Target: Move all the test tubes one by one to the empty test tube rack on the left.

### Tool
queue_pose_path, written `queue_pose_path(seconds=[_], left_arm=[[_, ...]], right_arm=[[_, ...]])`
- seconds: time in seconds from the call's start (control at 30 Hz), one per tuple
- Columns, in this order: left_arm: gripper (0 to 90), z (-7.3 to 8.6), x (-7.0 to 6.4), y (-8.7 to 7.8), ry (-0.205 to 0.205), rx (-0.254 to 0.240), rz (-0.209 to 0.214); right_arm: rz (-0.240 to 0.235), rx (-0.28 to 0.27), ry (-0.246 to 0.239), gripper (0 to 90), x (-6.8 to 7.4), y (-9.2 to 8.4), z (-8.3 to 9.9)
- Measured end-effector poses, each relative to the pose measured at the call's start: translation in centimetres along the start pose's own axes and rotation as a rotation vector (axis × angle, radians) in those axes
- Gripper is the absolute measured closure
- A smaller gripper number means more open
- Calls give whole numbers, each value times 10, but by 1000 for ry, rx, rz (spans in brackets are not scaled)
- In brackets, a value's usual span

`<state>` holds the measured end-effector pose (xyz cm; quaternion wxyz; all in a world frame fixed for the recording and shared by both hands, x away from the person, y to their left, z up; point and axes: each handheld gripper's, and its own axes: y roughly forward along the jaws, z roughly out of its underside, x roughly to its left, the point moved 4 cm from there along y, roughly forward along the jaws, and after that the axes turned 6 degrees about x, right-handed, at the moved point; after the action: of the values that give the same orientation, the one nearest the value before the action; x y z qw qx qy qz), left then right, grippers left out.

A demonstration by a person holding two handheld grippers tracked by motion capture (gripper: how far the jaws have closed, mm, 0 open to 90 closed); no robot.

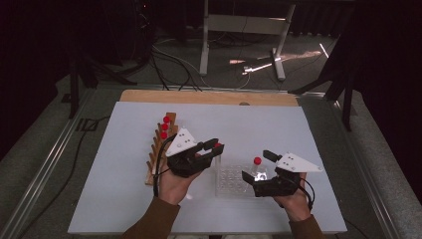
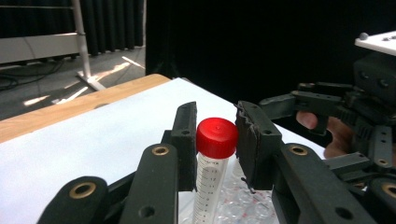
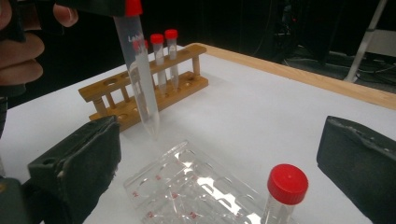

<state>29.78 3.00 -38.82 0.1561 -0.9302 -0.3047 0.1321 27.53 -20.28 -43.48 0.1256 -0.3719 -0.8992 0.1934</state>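
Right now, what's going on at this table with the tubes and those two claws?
A person is moving red-capped tubes between a wooden rack and a clear plastic rack. The left claw is shut on one tube just under its cap, holding it above the clear rack. The right claw is open around a second tube already standing in that rack. Three more tubes sit in the wooden rack.

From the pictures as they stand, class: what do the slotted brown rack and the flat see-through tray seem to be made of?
The slotted brown rack looks like wood with a matte finish: warm tan colour, turned dowel posts, drilled holes. The flat see-through tray looks like clear glossy plastic: the table shows through it and bright glints sit on its wells; glass can't be ruled out.
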Motion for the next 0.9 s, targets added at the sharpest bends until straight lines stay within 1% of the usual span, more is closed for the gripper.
queue_pose_path(seconds=[0.1, 0.27, 0.33, 0.5, 0.73, 0.9], left_arm=[[709, -1, 6, -5, -11, -6, -22], [709, -3, 16, -13, -15, -16, -57], [710, -3, 21, -16, -20, -21, -76], [710, -4, 33, -26, -31, -31, -117], [710, 0, 49, -38, -47, -34, -177], [710, 3, 59, -45, -67, -40, -210]], right_arm=[[8, -6, 2, 0, -2, -1, 0], [14, -10, 1, 0, -4, -3, 0], [25, -15, 7, 0, -5, -3, 0], [36, -22, 16, 0, -7, -5, 0], [38, -22, 16, 0, -9, -6, 0], [39, -20, 16, 0, -9, -6, 0]])
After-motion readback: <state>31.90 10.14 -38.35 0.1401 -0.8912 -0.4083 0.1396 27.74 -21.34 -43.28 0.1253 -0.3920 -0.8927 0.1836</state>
